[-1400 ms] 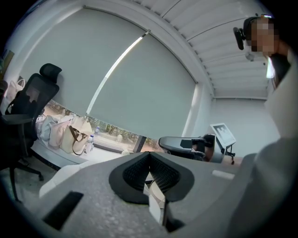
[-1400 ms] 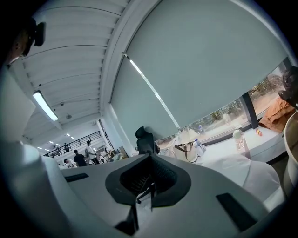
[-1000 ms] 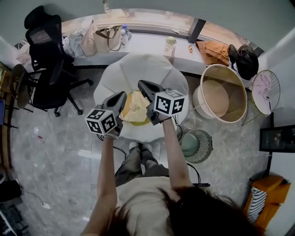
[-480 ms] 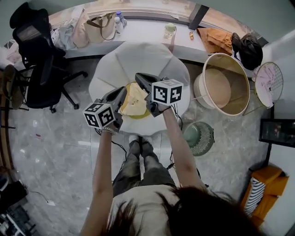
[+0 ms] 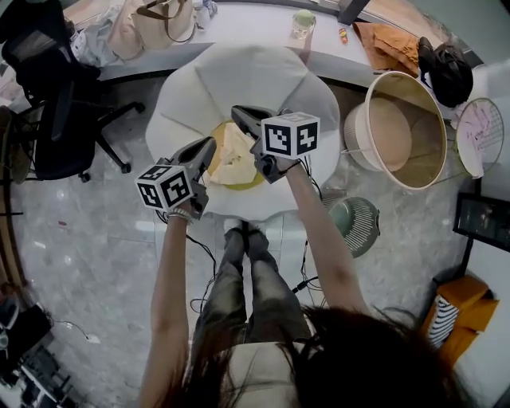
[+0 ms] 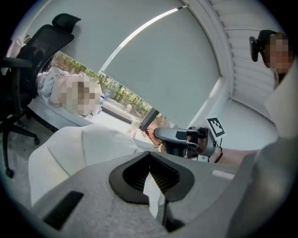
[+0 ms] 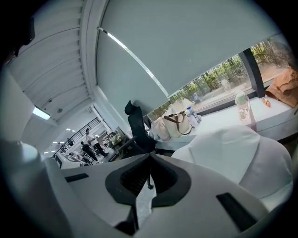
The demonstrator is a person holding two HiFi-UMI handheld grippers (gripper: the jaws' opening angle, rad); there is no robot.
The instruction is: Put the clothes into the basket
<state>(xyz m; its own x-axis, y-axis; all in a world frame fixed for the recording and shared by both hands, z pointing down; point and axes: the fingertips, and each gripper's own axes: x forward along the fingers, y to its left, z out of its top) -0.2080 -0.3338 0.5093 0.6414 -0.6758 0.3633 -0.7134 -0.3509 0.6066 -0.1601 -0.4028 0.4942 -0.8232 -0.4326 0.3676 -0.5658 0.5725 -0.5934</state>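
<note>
A pale yellow garment (image 5: 233, 157) hangs between my two grippers over the round white-covered table (image 5: 239, 76). My left gripper (image 5: 209, 151) is shut on its left edge, and a thin strip of pale cloth shows between the closed jaws (image 6: 150, 155). My right gripper (image 5: 239, 116) is shut on the other edge, with a pale strip pinched in its jaws (image 7: 150, 158). The right gripper (image 6: 159, 134) also shows in the left gripper view. The round beige basket (image 5: 356, 150) stands on the floor to the right of the table, apart from both grippers.
A black office chair (image 5: 48, 88) stands at left. The counter behind carries bags (image 5: 155, 20), a cup (image 5: 303, 20), an orange cloth (image 5: 386, 44) and a black bag (image 5: 446, 68). A green fan (image 5: 355, 227) lies on the floor near the basket.
Both grippers have sunk toward the white table with the garment still stretched between them. Their jaws stay closed.
</note>
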